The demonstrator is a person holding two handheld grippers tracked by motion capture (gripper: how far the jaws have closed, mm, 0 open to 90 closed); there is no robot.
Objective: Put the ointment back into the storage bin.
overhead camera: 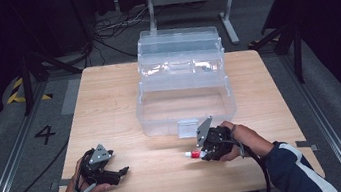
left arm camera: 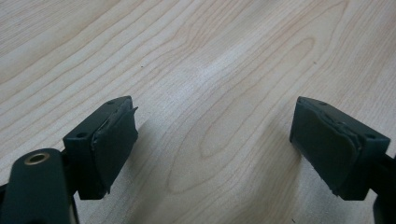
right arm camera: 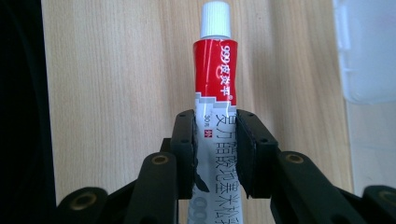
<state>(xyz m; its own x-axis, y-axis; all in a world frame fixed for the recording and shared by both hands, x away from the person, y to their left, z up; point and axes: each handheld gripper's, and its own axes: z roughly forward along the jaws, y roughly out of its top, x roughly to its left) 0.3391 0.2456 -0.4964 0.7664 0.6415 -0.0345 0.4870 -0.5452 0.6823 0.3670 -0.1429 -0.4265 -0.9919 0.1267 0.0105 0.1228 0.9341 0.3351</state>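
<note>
half tube hidden between right tool pads

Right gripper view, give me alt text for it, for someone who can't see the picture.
The right gripper clamps its two black jaws on a red, white and grey tube with a white cap, pointing away from the camera above a light wooden table. The edge of a clear plastic box shows at upper right.
</note>
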